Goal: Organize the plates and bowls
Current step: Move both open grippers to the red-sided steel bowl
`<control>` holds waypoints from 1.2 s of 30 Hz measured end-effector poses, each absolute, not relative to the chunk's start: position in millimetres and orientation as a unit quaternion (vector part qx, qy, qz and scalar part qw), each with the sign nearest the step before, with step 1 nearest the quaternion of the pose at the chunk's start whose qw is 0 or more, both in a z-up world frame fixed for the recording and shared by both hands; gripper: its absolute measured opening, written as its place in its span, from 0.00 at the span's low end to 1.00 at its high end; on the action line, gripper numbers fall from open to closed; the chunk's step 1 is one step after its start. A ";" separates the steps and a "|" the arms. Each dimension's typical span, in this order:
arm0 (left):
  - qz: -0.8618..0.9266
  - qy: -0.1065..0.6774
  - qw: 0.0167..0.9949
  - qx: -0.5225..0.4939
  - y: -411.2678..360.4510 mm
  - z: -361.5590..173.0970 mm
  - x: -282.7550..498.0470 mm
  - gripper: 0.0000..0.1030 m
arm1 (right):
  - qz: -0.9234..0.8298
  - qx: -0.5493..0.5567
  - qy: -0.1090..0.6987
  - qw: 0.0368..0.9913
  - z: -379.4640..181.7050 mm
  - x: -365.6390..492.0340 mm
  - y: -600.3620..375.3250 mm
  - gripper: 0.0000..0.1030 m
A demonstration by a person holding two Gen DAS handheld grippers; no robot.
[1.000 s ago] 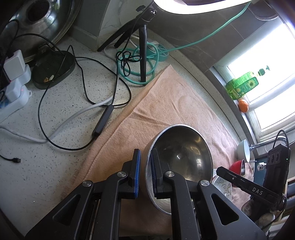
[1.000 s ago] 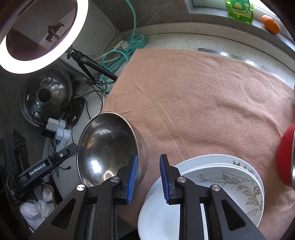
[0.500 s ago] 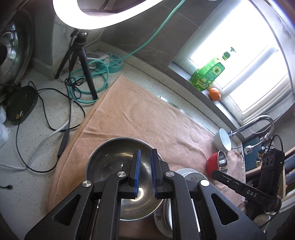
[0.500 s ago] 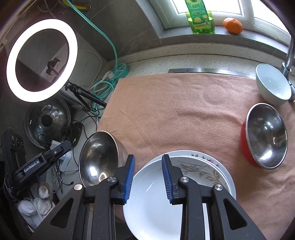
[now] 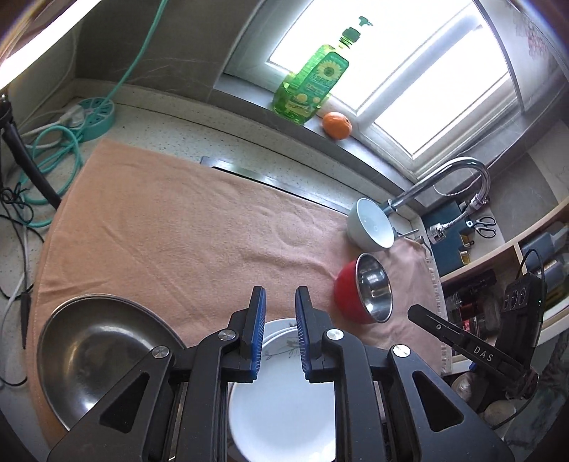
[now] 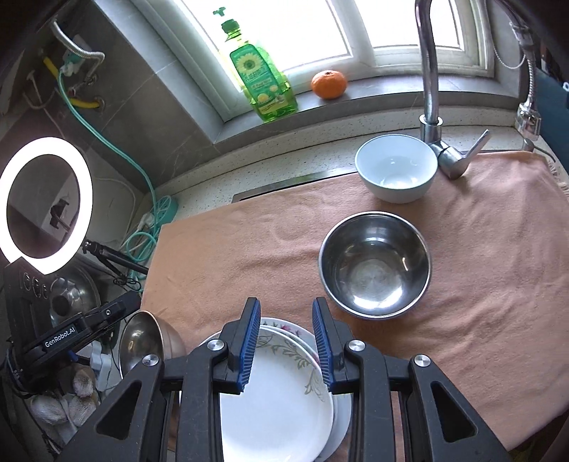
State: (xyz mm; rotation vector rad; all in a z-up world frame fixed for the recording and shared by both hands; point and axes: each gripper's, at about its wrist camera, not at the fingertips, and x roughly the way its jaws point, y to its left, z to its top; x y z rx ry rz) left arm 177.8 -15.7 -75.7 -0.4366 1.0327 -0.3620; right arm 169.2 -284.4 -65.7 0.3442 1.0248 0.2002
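The red steel-lined bowl (image 6: pixel 375 272) sits on the towel (image 6: pixel 249 248) just beyond and right of the right gripper (image 6: pixel 286 341), nearer it than the left gripper (image 5: pixel 279 337). Right jaws stand apart, empty; left jaws are opening, empty, over the plate stack (image 5: pixel 281 401).

Bright window (image 6: pixel 320 32) at far wall, daylight strong. Grey stone sill (image 6: pixel 355 103) holds green soap bottle (image 6: pixel 261 81), orange (image 6: pixel 329 84) just right of it. Dark grey tiled wall (image 6: pixel 160 117) far left, pipes and teal hose (image 6: pixel 117 149) on it. Speckled counter (image 5: pixel 170 117), chrome faucet (image 6: pixel 428 71) far right. Lit ring light (image 6: pixel 46 204) left. Open shelves (image 5: pixel 498 263) right.
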 end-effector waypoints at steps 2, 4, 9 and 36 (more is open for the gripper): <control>-0.182 0.492 0.828 -0.198 -24.8 -77.0 182.8 0.15 | 0.075 0.174 0.483 0.855 -66.5 167.7 -296.5 0.27; -0.191 0.498 0.823 -0.196 -32.4 -78.9 188.2 0.15 | 0.060 0.184 0.483 0.854 -68.5 168.0 -309.1 0.27; -0.204 0.509 0.814 -0.192 -52.2 -81.6 196.5 0.15 | 0.036 0.193 0.485 0.852 -73.4 174.7 -335.5 0.27; -0.129 0.540 0.816 -0.162 -175.7 -120.2 217.2 0.15 | 0.136 0.167 0.545 0.810 -137.9 238.7 -407.7 0.27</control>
